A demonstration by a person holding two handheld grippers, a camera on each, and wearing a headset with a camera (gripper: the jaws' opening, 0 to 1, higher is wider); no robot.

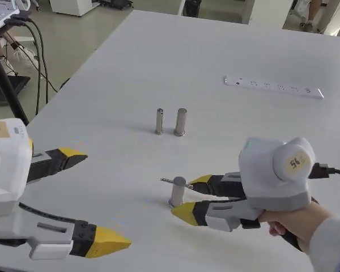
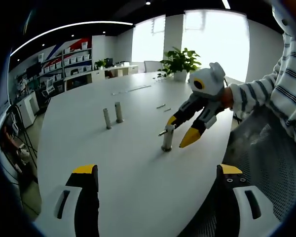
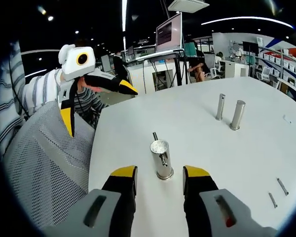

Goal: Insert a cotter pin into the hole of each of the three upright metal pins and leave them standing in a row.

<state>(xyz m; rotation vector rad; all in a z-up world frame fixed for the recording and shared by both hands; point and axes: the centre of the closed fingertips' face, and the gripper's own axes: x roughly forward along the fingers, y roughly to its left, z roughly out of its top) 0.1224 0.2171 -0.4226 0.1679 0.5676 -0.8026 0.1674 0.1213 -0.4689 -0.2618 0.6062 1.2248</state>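
1. Progress looks like roughly one of three: the near pin [image 1: 177, 192] stands upright on the desk [image 1: 130, 73] with a cotter pin [image 1: 169, 181] through the hole near its top, one end poking out to the side.
2. The two far pins [image 1: 170, 122] stand upright close together, well apart from the near one. No cotter pin can be seen in either, so I judge both are yet to be done.
3. Two loose cotter pins [image 3: 277, 192] lie flat on the desk off to one side, likely the ones for those two.
4. The right hand-held gripper [image 1: 190, 197] has its jaws parted on either side of the near pin, just short of it. It grips nothing. Whether a tip touches the pin I cannot tell.
5. The left hand-held gripper [image 1: 101, 198] is spread wide and holds nothing, hovering over the desk edge near the person.
6. The row is not formed either, since the near pin sits out of line with the other two.
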